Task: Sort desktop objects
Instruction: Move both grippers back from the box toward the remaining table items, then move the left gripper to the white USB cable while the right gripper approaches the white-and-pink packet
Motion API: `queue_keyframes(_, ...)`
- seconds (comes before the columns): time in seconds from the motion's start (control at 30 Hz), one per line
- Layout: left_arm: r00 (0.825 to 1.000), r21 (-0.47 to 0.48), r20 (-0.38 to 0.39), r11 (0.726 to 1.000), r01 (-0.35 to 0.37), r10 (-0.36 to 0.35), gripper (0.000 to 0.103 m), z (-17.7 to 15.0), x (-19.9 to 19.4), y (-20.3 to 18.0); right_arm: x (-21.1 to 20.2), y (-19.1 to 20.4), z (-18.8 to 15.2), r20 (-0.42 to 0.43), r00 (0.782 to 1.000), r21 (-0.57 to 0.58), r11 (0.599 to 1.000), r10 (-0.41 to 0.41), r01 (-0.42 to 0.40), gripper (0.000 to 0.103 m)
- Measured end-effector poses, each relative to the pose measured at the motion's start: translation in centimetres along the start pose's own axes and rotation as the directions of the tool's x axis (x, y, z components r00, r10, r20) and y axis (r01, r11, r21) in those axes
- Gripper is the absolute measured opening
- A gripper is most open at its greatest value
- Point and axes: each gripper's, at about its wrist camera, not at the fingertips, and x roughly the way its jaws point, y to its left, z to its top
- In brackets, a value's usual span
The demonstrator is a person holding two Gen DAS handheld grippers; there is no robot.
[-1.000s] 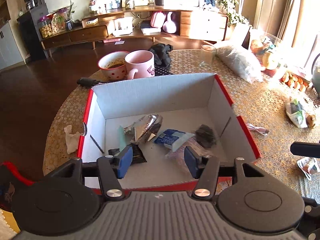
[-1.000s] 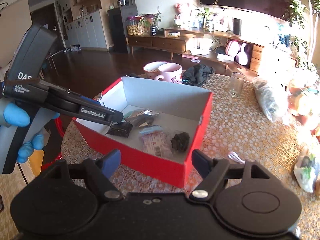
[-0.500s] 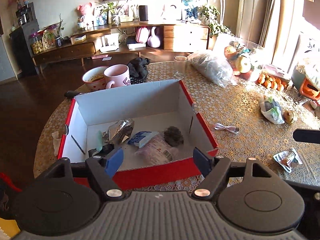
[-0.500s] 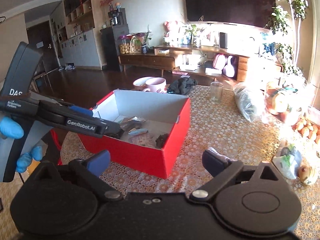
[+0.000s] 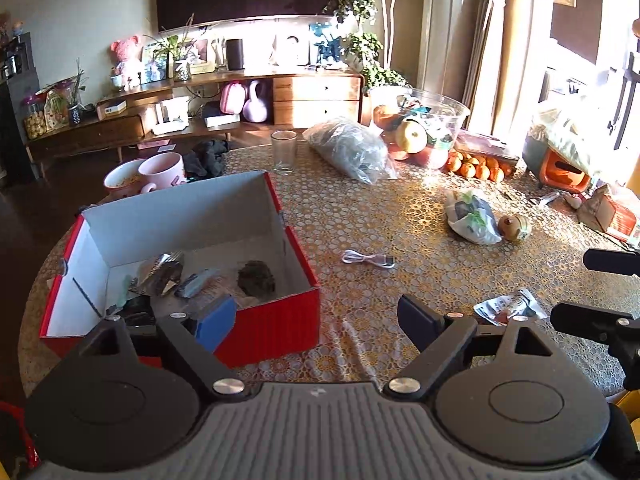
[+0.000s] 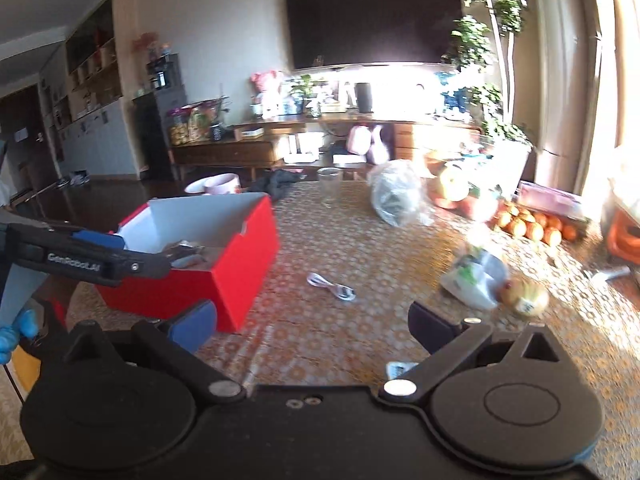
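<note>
Both grippers — left gripper [image 5: 316, 322] and right gripper [image 6: 312, 326] — have just opened their jaws, empty; approach the white cable [image 5: 368, 259] low, straddling it squarely.

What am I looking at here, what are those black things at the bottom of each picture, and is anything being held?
There is no robot: a person holds a hand-held clamp tool in each hand, and a wide-angle camera on each tool looks forward along its two blue-padded jaws. One picture comes from the left gripper, the other from the right gripper, where the left tool and a blue-gloved hand also show at the left edge. Both sets of jaws have just been opening, stand wide apart and hold nothing.

On the table, covered with a patterned cloth, stands a red box with wrappers and scraps inside. Loose on the cloth lie a white cable, a small packet, a tied plastic bag, an empty glass and a fruit bowl.
</note>
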Motion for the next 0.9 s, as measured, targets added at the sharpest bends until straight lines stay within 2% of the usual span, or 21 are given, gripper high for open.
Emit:
queue_keyframes(0.17,0.998,0.028,0.005,0.998,0.056,-0.056,0.091,-0.5,0.8,-2.5,-0.6,-1.9,-1.5,-0.003,0.998,0.021,0.998,-0.057,0.057,0.103)
queue_keyframes(0.27,0.997,0.043,0.011,0.996,0.077,-0.078,0.102,-0.7,1.3,-3.9,-0.9,-2.9,-2.3,0.004,0.997,0.028,0.997,-0.079,0.079,0.103)
queue_keyframes(0.53,0.994,0.07,-0.017,0.992,0.109,-0.108,0.103,-1.3,3.5,-6.4,-0.1,-4.7,-4.6,-0.03,0.994,0.038,0.993,-0.109,0.11,0.103)
queue_keyframes(0.9,0.994,0.076,-0.035,0.991,0.108,-0.106,0.103,-1.1,8.1,-8.5,2.4,-7.4,-6.5,-0.075,0.99,0.063,0.99,-0.123,0.128,0.103)
